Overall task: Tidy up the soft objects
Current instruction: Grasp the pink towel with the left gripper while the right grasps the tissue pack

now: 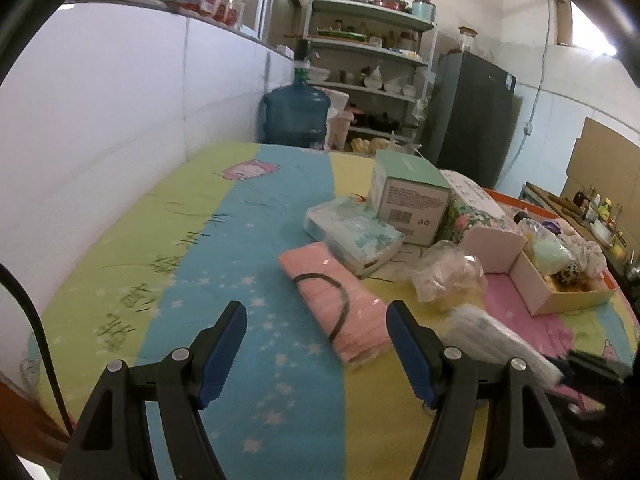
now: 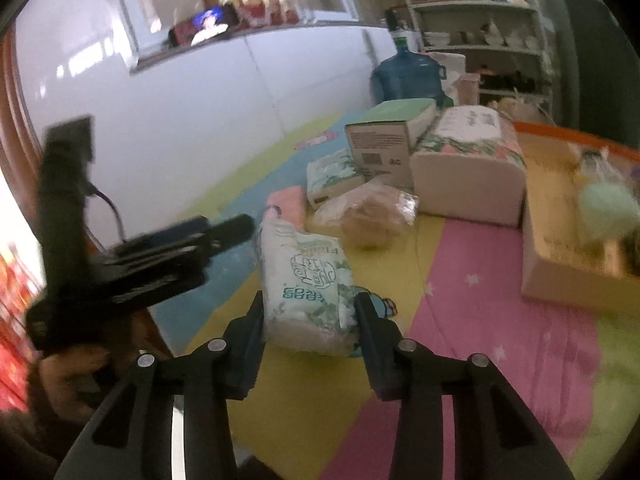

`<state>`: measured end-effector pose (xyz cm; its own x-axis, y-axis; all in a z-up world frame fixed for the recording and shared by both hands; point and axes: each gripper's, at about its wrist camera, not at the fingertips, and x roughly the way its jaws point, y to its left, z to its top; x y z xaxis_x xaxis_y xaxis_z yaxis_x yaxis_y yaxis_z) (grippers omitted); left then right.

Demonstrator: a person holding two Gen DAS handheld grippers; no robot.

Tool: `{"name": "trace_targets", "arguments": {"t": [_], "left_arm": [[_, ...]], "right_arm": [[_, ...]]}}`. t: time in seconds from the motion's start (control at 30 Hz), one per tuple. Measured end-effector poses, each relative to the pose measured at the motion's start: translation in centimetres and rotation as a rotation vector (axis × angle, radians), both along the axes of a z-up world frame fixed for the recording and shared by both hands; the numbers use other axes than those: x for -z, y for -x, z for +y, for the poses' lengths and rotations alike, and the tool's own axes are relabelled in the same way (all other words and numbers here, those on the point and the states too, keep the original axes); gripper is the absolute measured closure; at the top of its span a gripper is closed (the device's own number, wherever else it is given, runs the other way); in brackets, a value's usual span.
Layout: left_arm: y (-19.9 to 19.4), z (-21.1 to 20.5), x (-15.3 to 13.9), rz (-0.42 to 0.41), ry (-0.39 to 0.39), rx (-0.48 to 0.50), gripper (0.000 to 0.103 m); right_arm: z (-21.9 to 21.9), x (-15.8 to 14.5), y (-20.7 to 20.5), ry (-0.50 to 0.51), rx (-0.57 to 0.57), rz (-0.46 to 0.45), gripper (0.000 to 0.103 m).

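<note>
My left gripper (image 1: 316, 320) is open and empty above the striped bedsheet, just short of a folded pink cloth (image 1: 340, 304) with a black loop on it. The left gripper also shows in the right wrist view (image 2: 224, 232). My right gripper (image 2: 310, 308) is shut on a white and green tissue pack (image 2: 308, 276), which shows blurred in the left wrist view (image 1: 496, 340). Another tissue pack (image 1: 352, 236) lies beyond the pink cloth. A crinkled clear bag (image 1: 448, 276) lies to the right of it.
A green box (image 1: 408, 196) and a floral tissue pack (image 1: 476, 208) stand further back. An open cardboard box (image 1: 536, 280) with soft items sits at the right. A white wall runs along the left. A water jug (image 1: 296, 116), shelves and a fridge stand behind.
</note>
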<state>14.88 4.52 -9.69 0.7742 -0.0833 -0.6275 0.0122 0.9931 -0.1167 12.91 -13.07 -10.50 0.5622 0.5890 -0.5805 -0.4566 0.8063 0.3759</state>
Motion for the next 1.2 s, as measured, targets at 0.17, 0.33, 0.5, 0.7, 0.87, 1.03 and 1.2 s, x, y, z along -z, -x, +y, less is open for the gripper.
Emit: {"name": "trace_targets", "arguments": {"t": [0.17,0.33,0.5,0.7,0.87,1.03,1.2], "left_arm": [[-2.2,-0.8,1.3,0.068,0.013,-0.002,0.03],[-2.8,-1.0,2.0,0.086,0.038,-0.029,0.03],[-3.0,-0.9,1.9,0.079,0.07,0.004,0.056],[-2.3,-0.6,1.8,0.043,0.114,0.003,0.074],[-1.1,-1.2,1.2,0.006,0.082,-0.002,0.076],[0.6,-1.7,-0.5,-0.046,0.062,0.008,0.076],[2.2,-2.4,-2.6,-0.11,0.062,0.039,0.076]], "right_arm": [[-1.8,-0.6,1.2,-0.059,0.024,-0.012,0.06],[-3.3,-0.8,1.9,-0.101,0.031,-0.026,0.06],[-3.9,-0.4,2.0,-0.125,0.031,-0.024,0.06],[-4.4,-0.2,1.9,-0.141,0.04,-0.017,0.06],[-4.9,-0.3,2.1,-0.147,0.045,-0.024,0.06],[-5.1,-0.8,2.5,-0.15,0.049,-0.038,0.06],[-5.0,-1.7,2.9,-0.14,0.053,-0.058,0.06]]}}
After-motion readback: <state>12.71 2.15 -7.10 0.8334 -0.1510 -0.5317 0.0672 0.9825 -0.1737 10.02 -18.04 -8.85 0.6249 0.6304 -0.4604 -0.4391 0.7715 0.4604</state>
